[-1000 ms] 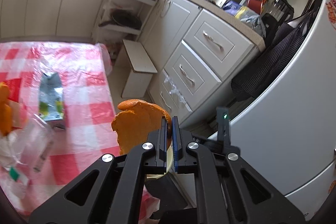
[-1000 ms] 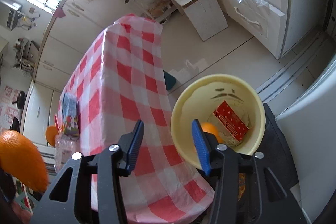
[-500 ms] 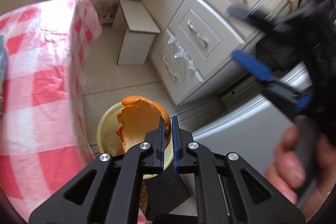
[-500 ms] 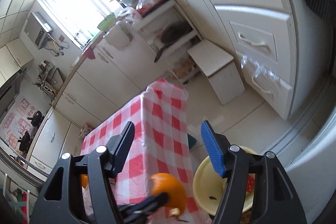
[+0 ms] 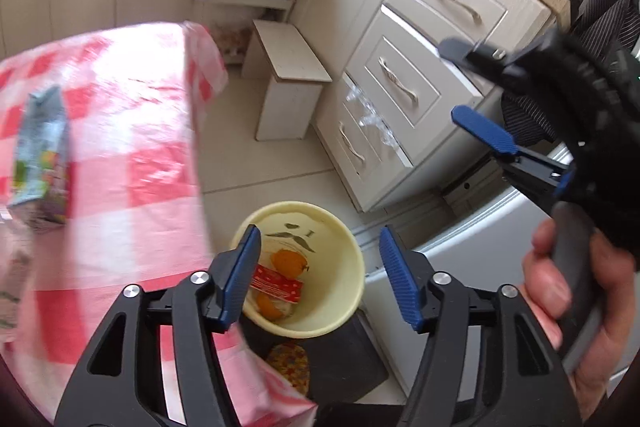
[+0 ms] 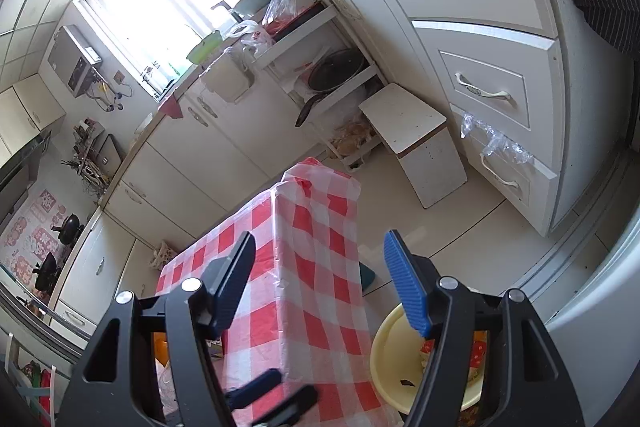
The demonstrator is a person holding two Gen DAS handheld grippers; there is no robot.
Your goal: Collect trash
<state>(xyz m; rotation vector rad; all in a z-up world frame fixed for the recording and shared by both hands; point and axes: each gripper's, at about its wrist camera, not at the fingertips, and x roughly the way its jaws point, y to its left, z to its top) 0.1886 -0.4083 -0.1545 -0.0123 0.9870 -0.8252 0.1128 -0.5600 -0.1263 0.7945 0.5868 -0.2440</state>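
Orange peel pieces (image 5: 289, 261) and red wrapper (image 5: 277, 283) inside pale yellow bin (image 5: 352, 239), upright on floor.

Strong daylight comes through the window (image 6: 148, 7), which is washed out to white. The tablecloth (image 5: 120, 131) shows glare and motion blur in the left view. Both pictures bend strongly near the dark, round edges.

Left tool (image 5: 316, 267): I had it clamped on the orange peel; its jaws now stand wide apart with nothing between them.
Orange peel (image 5: 289, 262): gone from the tool, now lying inside the yellow bin (image 5: 344, 227), lower centre of frame.
Right tool (image 6: 320, 279): swung from over the bin toward the checked worktop (image 6: 320, 267).
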